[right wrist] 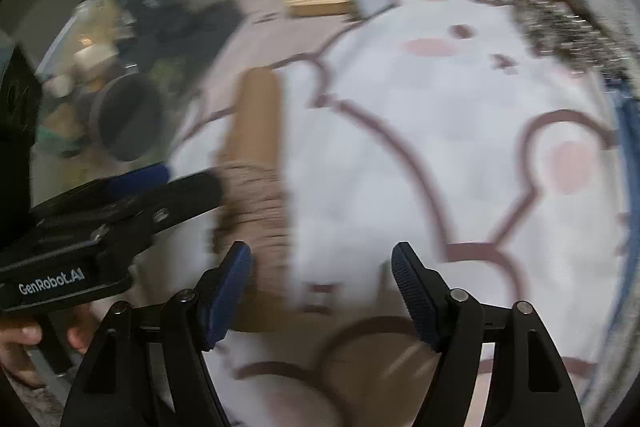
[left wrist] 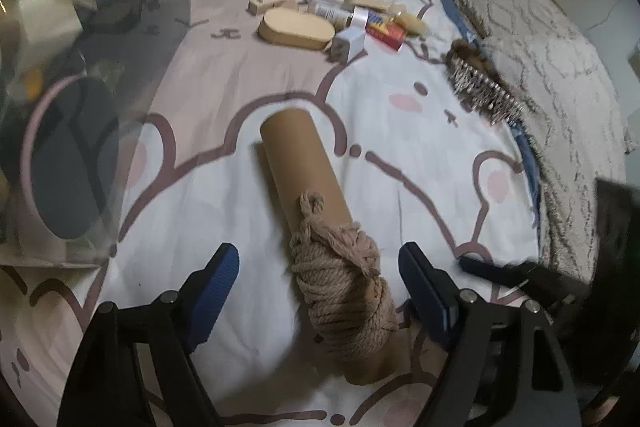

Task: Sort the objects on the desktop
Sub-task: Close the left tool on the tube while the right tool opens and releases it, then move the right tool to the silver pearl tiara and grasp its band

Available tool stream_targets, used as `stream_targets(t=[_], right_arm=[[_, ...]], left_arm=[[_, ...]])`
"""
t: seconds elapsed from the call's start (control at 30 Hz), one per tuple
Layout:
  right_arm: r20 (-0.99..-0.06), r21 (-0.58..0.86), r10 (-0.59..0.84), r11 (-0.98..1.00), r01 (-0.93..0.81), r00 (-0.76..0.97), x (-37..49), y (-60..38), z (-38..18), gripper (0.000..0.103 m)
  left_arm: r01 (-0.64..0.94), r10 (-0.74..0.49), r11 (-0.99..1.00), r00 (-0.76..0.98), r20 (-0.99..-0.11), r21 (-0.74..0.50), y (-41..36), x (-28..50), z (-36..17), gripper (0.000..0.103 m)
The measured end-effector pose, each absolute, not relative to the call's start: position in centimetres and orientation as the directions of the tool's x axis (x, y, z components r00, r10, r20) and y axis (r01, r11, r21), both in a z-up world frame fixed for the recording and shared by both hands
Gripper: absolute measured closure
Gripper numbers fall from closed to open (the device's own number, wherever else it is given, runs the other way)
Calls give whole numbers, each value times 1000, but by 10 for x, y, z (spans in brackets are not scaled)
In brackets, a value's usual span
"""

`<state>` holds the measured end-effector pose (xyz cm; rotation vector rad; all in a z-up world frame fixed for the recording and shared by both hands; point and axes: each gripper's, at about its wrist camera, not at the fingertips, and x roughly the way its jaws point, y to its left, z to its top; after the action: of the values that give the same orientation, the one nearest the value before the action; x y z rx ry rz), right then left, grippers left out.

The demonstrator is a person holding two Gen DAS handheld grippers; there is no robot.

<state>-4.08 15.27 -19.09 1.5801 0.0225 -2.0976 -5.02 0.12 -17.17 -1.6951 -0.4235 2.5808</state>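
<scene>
A brown cardboard tube (left wrist: 296, 163) lies on the cartoon-print bed sheet (left wrist: 420, 187), with beige rope (left wrist: 344, 291) wound round its near end. My left gripper (left wrist: 319, 255) points down over that roped end; it is open, with one blue pad on each side of the rope and neither touching it. In the right wrist view, which is blurred, the tube (right wrist: 258, 115) and rope (right wrist: 256, 203) lie just left of my right gripper (right wrist: 322, 253). That gripper is open over bare sheet. The left gripper's fingers (right wrist: 140, 179) reach in from the left there, held by a hand (right wrist: 24, 339).
A clear plastic bin (left wrist: 80, 67) with assorted items stands at the left. At the back lie an oval wooden box (left wrist: 296, 29), a white charger (left wrist: 350, 43), a red box (left wrist: 386, 31) and small wooden pieces. A hairbrush (left wrist: 484, 91) lies beside a grey fluffy blanket (left wrist: 560, 67).
</scene>
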Motion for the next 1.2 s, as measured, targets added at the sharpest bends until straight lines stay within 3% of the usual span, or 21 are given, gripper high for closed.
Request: stream_targets(t=[0.07, 0.17, 0.33, 0.47, 0.7, 0.97, 1.2], right_arm=[[-918, 223, -322, -902, 370, -232, -50, 168, -191, 12], [-923, 185, -271, -935, 302, -273, -66, 193, -189, 12], [-921, 183, -241, -962, 205, -308, -87, 221, -191, 12], [-930, 117, -182, -970, 213, -319, -98, 215, -202, 1], [-916, 96, -174, -970, 224, -362, -106, 204, -219, 0], [-901, -45, -92, -953, 301, -424, -99, 190, -234, 0], [-885, 52, -140, -977, 205, -444, -120, 224, -213, 0]], left_arm=[[130, 181, -959, -406, -896, -253, 4, -51, -176, 23], [122, 195, -958, -380, -904, -258, 11, -52, -185, 23], [99, 115, -982, -357, -927, -160, 23, -53, -200, 22], [88, 127, -982, -343, -931, -167, 26, -56, -210, 20], [32, 109, -991, -350, -930, -128, 37, -52, -219, 18], [-75, 55, -997, -346, -937, -31, 57, -48, -223, 17], [-152, 15, -988, -357, -934, 42, 65, -41, -226, 20]])
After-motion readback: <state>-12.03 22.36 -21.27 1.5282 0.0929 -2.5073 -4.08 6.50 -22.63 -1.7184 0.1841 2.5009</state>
